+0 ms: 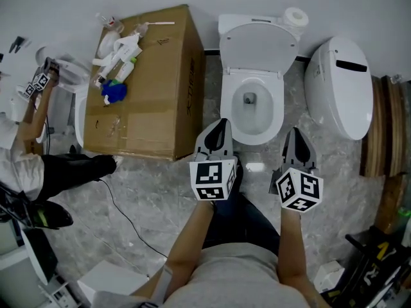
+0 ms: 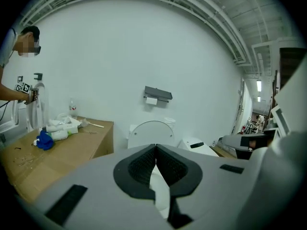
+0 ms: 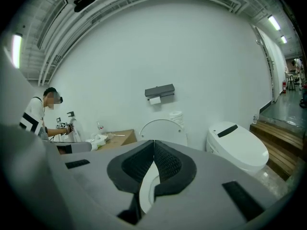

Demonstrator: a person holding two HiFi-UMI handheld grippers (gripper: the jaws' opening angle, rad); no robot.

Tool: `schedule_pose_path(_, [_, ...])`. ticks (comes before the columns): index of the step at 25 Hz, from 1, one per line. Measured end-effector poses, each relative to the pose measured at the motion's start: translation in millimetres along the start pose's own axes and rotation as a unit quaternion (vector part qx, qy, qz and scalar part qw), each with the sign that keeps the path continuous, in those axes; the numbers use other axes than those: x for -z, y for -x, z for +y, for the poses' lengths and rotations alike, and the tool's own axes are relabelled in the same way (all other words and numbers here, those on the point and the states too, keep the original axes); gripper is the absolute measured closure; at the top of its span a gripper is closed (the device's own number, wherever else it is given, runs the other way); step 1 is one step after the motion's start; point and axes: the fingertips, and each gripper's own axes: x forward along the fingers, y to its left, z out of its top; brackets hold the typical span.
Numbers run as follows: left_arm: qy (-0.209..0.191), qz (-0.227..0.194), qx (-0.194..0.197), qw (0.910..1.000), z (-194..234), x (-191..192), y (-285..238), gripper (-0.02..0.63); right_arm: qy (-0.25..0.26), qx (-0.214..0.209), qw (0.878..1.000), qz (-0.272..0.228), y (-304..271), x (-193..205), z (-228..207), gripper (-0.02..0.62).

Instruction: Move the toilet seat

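Observation:
The white toilet stands in the middle of the head view with its bowl (image 1: 253, 105) open. Its seat and lid (image 1: 259, 47) are tipped up against the tank and show as a rounded white panel (image 2: 152, 133) (image 3: 164, 130) straight ahead in both gripper views. My left gripper (image 1: 220, 126) (image 2: 156, 150) hovers shut and empty just in front of the bowl's left front edge. Beside the bowl's right front edge my right gripper (image 1: 296, 133) (image 3: 154, 145) is also shut, holding nothing. Neither touches the toilet.
A big cardboard box (image 1: 145, 88) with bottles and a blue cloth on top stands left of the toilet. A second toilet (image 1: 340, 85) with its lid down is on the right, beside wooden steps (image 1: 382, 130). A paper roll (image 1: 295, 18) sits on the tank. A person (image 1: 26, 117) works at far left.

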Motion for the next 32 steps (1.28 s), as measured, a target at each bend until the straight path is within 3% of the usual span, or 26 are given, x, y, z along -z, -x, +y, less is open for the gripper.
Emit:
schedule_pose_path(12, [0.005,0.047,0.011,0.9988,39,14,-80,0.591,-0.009,0.020,0.999,0.032,-95,8,-5,0.580])
schedule_pose_path(26, [0.031,0.098,0.014,0.9946,53,58,-120,0.591,-0.006,0.030,0.997,0.070,-132,36,-30,0.579])
schedule_pose_path(32, [0.032,0.122,-0.011,0.9920,63,84,-135,0.591,0.005,0.020,0.995,0.103,-151,64,-39,0.578])
